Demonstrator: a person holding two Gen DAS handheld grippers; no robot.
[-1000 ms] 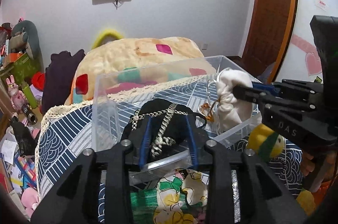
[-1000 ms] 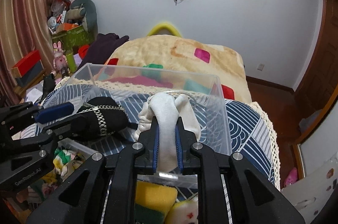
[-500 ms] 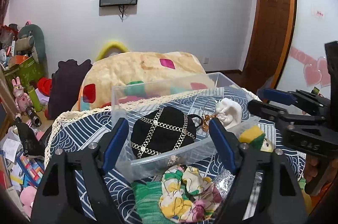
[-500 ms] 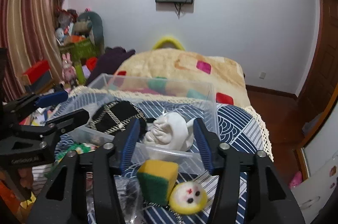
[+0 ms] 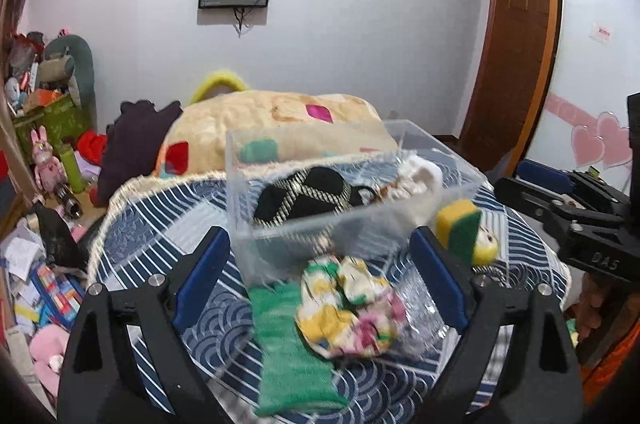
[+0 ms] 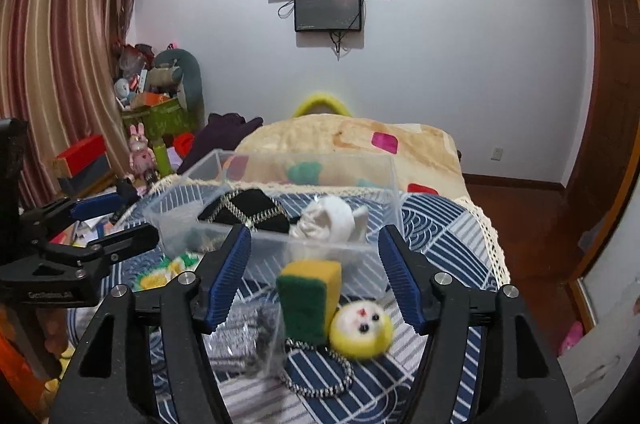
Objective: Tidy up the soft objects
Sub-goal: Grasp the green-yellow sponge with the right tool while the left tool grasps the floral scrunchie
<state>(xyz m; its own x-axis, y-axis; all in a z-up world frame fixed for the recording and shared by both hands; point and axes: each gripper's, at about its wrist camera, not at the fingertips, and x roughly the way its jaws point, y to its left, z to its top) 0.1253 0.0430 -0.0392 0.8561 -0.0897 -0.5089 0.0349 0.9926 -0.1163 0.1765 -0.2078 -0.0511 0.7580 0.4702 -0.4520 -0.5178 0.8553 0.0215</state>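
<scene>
A clear plastic bin (image 5: 440, 200) (image 6: 384, 180) on the blue patterned cloth holds a black item with a chain pattern (image 5: 304, 196) (image 6: 248, 208) and a white sock bundle (image 5: 420, 176) (image 6: 332, 220). My left gripper (image 5: 320, 276) is open and empty, back from the bin, above a green cloth (image 5: 288, 344) and a floral cloth (image 5: 348, 308). My right gripper (image 6: 316, 276) is open and empty, above a yellow-green sponge (image 6: 308, 300) (image 5: 458, 228) and a yellow plush ball (image 6: 360, 328) (image 5: 484, 244).
A clear plastic bag (image 6: 244, 336) and a braided cord (image 6: 320, 376) lie near the sponge. A beige quilt (image 6: 352, 140) lies behind the bin. Toys and boxes (image 6: 152, 112) crowd the left. A wooden door (image 5: 516, 44) stands at the right.
Both grippers opened, let go of the black item and the white socks in the bin, and drew back and up from it.
</scene>
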